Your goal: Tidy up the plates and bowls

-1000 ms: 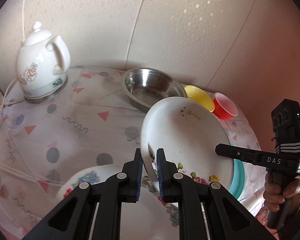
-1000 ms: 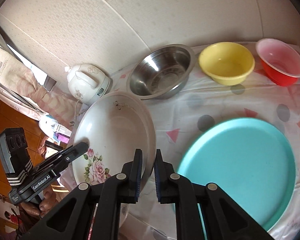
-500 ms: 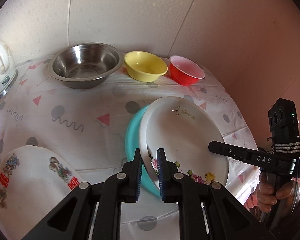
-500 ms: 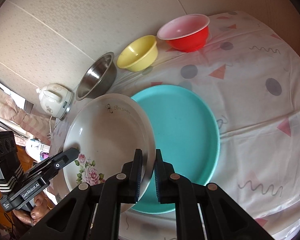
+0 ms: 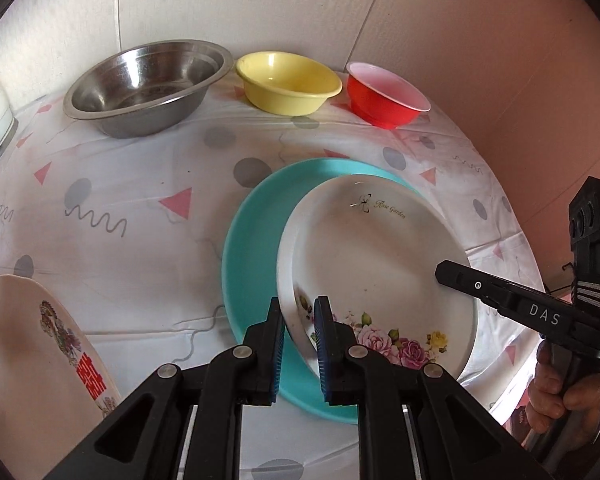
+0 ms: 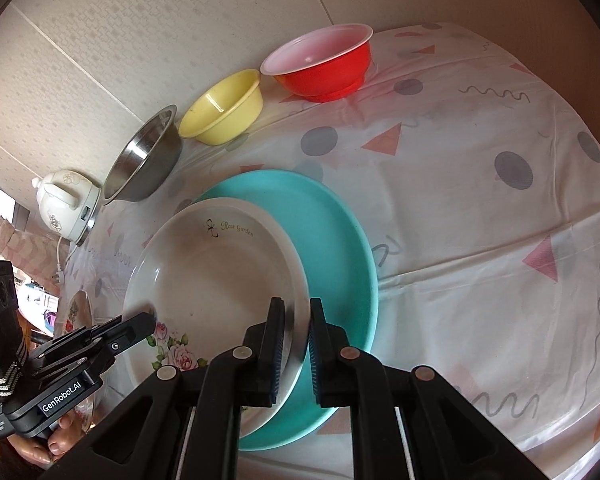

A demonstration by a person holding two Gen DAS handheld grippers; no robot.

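You held a white floral plate [image 5: 376, 268] between your two grippers, over a larger teal plate [image 5: 256, 216] that lay flat on the patterned tablecloth [image 5: 112, 184]. Your left gripper [image 5: 299, 344] was nearly closed, its blue pads clamped on the near left rim of the floral plate. Your right gripper [image 6: 295, 344] was closed just as tightly on the opposite rim. The floral plate carried pink roses near the rim closest to you and the words "Rose Garden" on the far side. It covered the middle and one side of the teal plate; whether it already rested on the teal plate or sat just above it could not be told.

Along the wall behind, well apart from the plates, three bowls stood in a row: a steel bowl [image 5: 148, 84], then a yellow bowl [image 5: 288, 84], then a red bowl [image 5: 386, 94] with a pale inside. A white kettle [image 6: 66, 206] stood on its base beside the steel bowl, its cord trailing off the table edge. To the left of the teal plate, near the table edge, lay another patterned plate [image 5: 32, 344] with red lettering, apart from the stack. Nothing stood between the grippers and the teal plate.
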